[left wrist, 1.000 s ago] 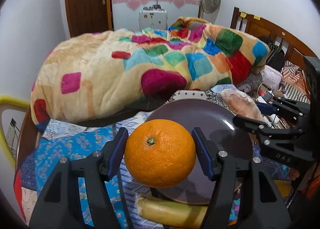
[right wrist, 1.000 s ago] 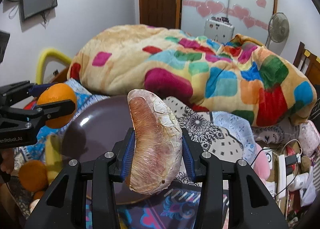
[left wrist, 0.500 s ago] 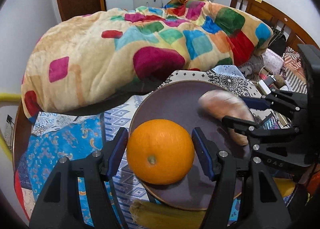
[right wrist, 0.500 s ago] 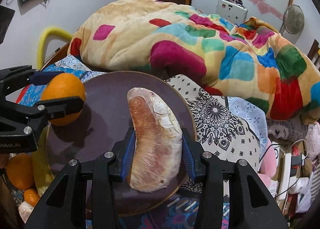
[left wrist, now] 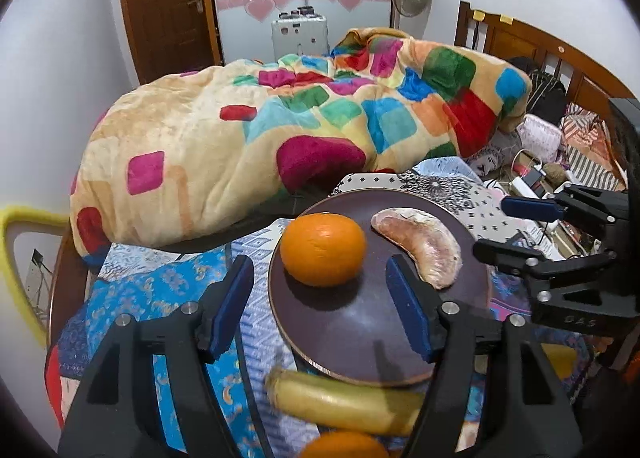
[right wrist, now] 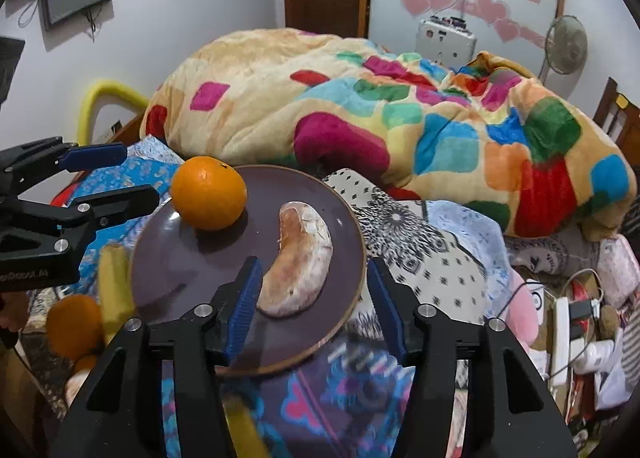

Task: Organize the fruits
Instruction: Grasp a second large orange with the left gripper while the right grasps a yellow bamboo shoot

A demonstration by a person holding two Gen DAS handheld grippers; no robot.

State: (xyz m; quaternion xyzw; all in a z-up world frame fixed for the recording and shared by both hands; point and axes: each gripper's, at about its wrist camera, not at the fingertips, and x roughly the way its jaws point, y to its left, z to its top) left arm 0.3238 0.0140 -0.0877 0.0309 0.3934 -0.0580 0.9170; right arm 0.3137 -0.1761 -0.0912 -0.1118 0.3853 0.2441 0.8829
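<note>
Nearest the left wrist camera, a second orange (left wrist: 340, 446) and a yellow banana (left wrist: 344, 402) are seen lying off the plate, the banana just beside the plate's near rim. The left gripper (left wrist: 320, 306) is held wide apart and empty, its blue pads standing clear on either side of the orange (left wrist: 323, 249), which rests on the left part of the dark purple plate (left wrist: 360, 330). The right gripper (right wrist: 314, 302) is likewise spread wide and holds nothing; the peeled pomelo segment (right wrist: 298, 258) lies on the plate between and just beyond its pads, apart from the orange. Both fruits appear to have been set down, so the step in hand is judged to be the release and withdrawal. It is best done by the grippers being drawn straight back along their own fingers, with the pads kept open so that neither fruit is nudged; the round orange could easily be rolled toward the rim if it is brushed. The banana and the loose orange are probably to be fetched next, and the banana should be approached across its width. Beyond the plate, patterned cloths cover the bed, and a colourful patchwork blanket (left wrist: 280, 138) is heaped behind; farther off a wooden door (left wrist: 168, 6) is visible.
</note>
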